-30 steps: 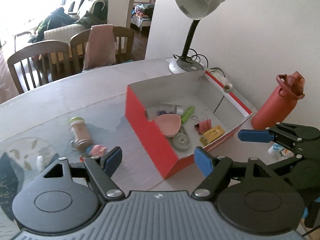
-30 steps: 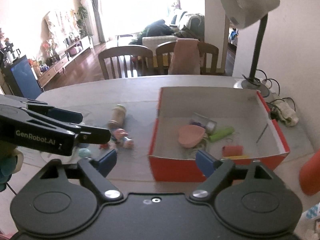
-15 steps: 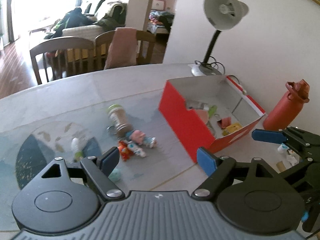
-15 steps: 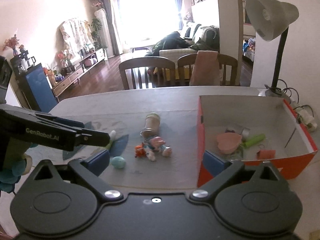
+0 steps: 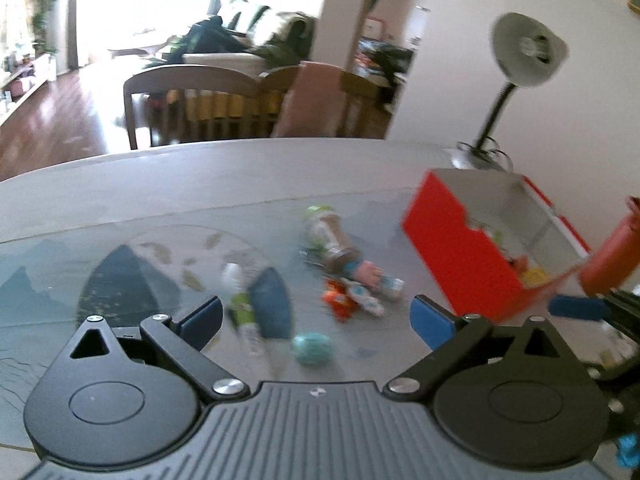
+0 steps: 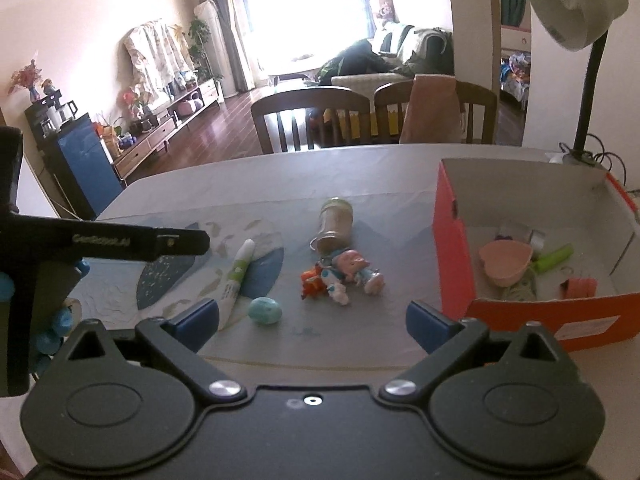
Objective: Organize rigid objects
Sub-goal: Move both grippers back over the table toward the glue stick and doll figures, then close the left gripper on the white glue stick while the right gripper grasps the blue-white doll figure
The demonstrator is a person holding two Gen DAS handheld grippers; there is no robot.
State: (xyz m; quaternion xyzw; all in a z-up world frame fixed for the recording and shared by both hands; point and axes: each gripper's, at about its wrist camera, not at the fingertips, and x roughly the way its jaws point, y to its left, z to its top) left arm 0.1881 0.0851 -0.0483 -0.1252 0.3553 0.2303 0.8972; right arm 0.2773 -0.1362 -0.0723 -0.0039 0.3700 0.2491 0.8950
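Observation:
Loose things lie on the table mat: a teal egg point(image 6: 264, 311) point(image 5: 311, 347), a white-and-green pen point(image 6: 238, 275) point(image 5: 240, 312), a small jar point(image 6: 334, 226) point(image 5: 330, 236) on its side, and a heap of toy figures point(image 6: 340, 274) point(image 5: 358, 286). To their right stands the red cardboard box point(image 6: 454, 248) point(image 5: 452, 248) with a pink heart dish point(image 6: 505, 260), a green tube and clips inside. My right gripper point(image 6: 312, 320) stands open above the egg and figures, nothing between its fingers. My left gripper point(image 5: 316, 318) has its jaws opening wide, nothing between them; the left wrist view is blurred.
A desk lamp point(image 6: 576, 20) point(image 5: 520, 56) stands behind the box by the wall. A red water bottle point(image 5: 612, 256) is right of the box. Wooden chairs point(image 6: 316, 120) line the table's far edge, one draped with pink cloth. The left gripper's body point(image 6: 104, 242) crosses the right view's left side.
Both views have swung left from the box to the loose toys, pen and egg. Both grippers' jaws have spread wider. The box now sits at the right edge.

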